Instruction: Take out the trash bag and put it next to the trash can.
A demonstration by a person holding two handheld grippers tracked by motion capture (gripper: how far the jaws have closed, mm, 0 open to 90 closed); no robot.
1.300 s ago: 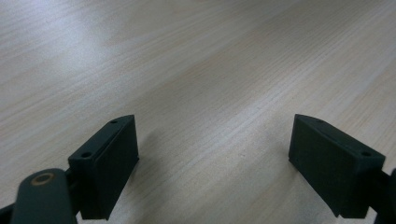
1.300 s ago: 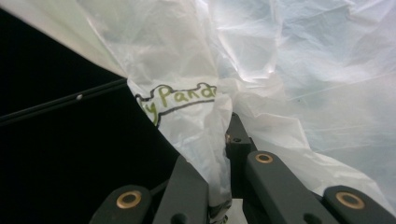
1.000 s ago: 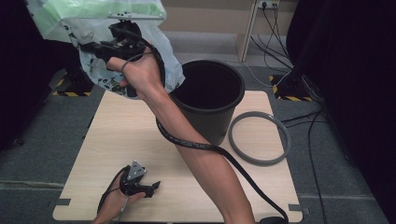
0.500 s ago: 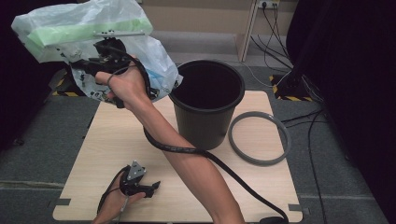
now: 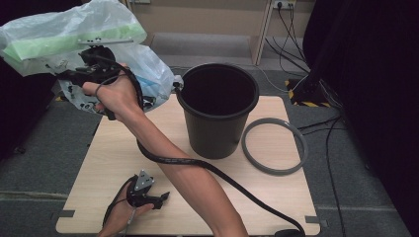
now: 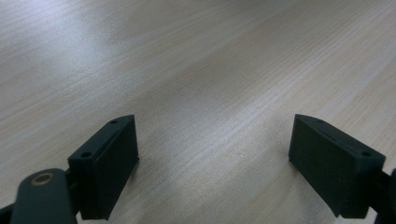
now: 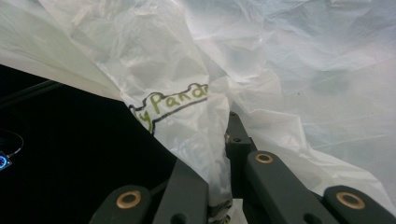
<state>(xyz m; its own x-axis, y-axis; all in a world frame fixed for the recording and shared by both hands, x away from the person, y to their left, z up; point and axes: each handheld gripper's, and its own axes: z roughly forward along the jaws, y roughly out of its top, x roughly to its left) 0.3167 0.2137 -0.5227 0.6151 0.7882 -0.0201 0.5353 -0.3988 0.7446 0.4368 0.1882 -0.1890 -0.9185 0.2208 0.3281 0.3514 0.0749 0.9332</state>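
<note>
Translucent plastic bag [image 5: 64, 37], crumpled and puffed, held up at far left, above and left of the black bucket [image 5: 217, 106]; long axis roughly level, running left to right, with a green band along the upper part and bluish print lower down. Printed in green outlined letters on a fold: "y Pand", rest hidden. Pinched tight by the right gripper [image 7: 219, 186], jaws pressed together on a bunched fold. Left gripper [image 6: 215, 154] low at near left on the wooden table [image 5: 123, 148], jaws spread, nothing between. Grey ring [image 5: 274, 146] flat just right of bucket.
</note>
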